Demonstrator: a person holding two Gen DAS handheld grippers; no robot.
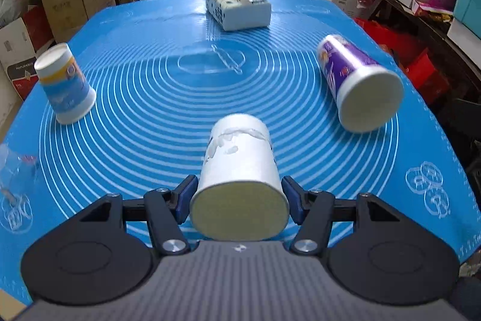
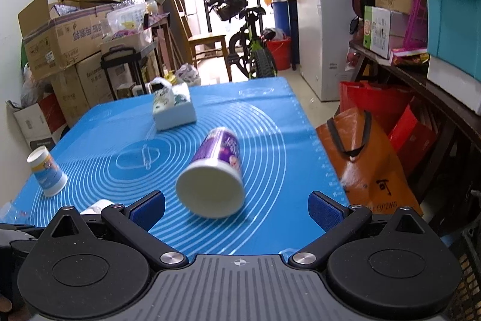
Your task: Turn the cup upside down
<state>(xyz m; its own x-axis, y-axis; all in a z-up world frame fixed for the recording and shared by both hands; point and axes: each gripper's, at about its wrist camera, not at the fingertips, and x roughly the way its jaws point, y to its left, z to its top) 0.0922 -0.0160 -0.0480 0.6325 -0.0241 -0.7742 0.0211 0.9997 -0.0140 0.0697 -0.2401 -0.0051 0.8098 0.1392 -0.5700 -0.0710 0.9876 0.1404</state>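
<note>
My left gripper (image 1: pixel 239 200) is shut on a white paper cup (image 1: pixel 237 167), held on its side with one flat end facing the camera. A purple and white cup (image 1: pixel 357 83) lies on its side on the blue mat (image 1: pixel 150 86) to the right, apart from the left gripper. In the right wrist view the purple cup (image 2: pixel 215 173) lies just ahead of my open, empty right gripper (image 2: pixel 237 209), between and beyond the fingers. A yellow and blue cup (image 1: pixel 64 83) stands upside down at the left; it also shows in the right wrist view (image 2: pixel 46 172).
A tissue box (image 1: pixel 237 8) sits at the mat's far end, also in the right wrist view (image 2: pixel 173 107). Cardboard boxes (image 2: pixel 66 44) are stacked left of the table. An orange bag (image 2: pixel 366 158), red bags and shelves stand to the right. A bicycle (image 2: pixel 246 41) stands beyond.
</note>
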